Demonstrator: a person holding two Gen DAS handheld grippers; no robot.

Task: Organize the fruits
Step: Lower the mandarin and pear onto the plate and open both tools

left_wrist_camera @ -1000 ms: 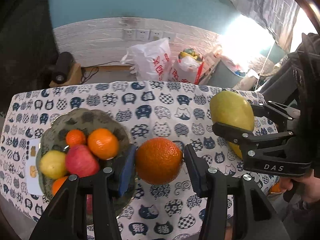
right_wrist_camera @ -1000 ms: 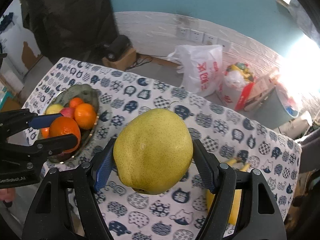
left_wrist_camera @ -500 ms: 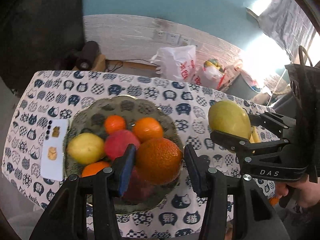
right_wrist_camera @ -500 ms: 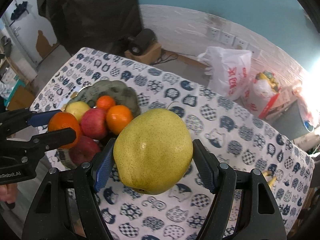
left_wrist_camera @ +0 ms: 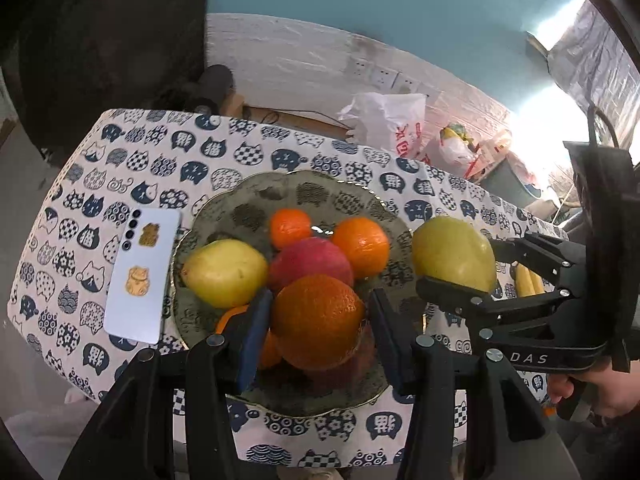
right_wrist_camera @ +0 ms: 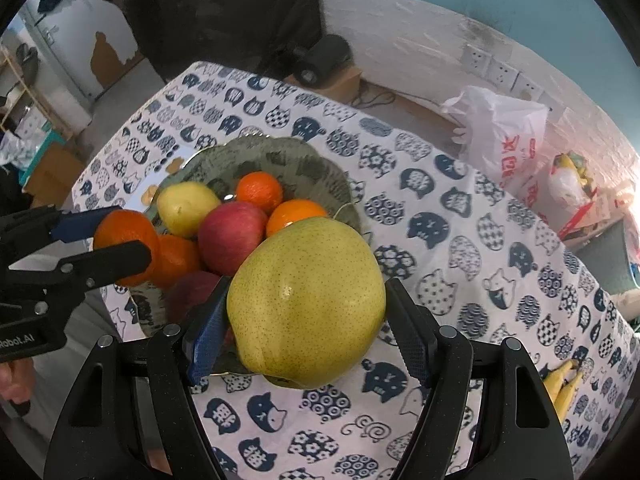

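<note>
While the left gripper (left_wrist_camera: 318, 322) held its jaws clamped on a large orange (left_wrist_camera: 318, 322), that fruit hung directly over the near half of the fruit bowl (left_wrist_camera: 256, 204), so the drop lay straight below the fingers rather than ahead of them. Just beyond the fingertips sat a red apple (left_wrist_camera: 310, 264); farther out were two small oranges (left_wrist_camera: 362, 246), and off the left finger lay a yellow pear (left_wrist_camera: 224, 272). The free spot seemed to be under and slightly toward the right finger.

The right gripper (right_wrist_camera: 306, 312) was clamped on a big green pear (right_wrist_camera: 306, 312), gripped across its width; its long axis appeared to run roughly along the fingers, the blossom end low and toward the camera, though the stem end was hidden. It hovered at the bowl's edge, the pile lying ahead and to the left of its fingers. The left gripper was the nearer to release, in my judgement. A phone (left_wrist_camera: 142, 276) lay well off the left finger, beside the bowl.
</note>
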